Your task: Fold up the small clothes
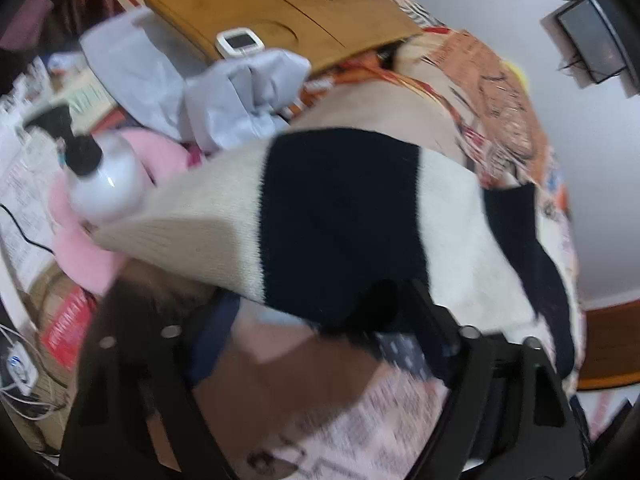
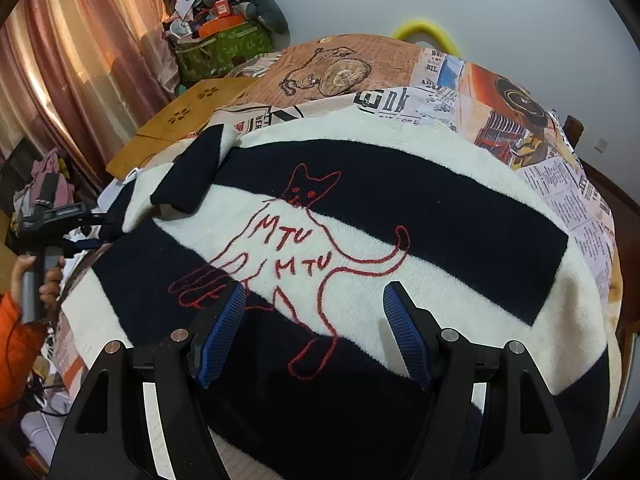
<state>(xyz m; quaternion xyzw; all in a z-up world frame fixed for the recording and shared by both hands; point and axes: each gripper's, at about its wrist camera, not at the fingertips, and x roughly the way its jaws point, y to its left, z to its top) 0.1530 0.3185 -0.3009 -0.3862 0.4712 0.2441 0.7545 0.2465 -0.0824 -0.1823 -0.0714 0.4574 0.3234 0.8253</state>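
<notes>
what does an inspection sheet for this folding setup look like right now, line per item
surface: bed cover with newspaper-style print, mostly under the garment
job's things: striped sweater, navy and cream, spread flat with a red cat outline facing up; one sleeve folded onto its body at the far left
clutter: wooden tray with a small white timer, grey cloth, pink plush, white bottle
grippers: left gripper blurred, sweater edge draped over it, grip unclear; right gripper open, above the sweater's hem
cables: black cable at the left edge
surroundings: pink curtains, green storage bag, white wall
</notes>
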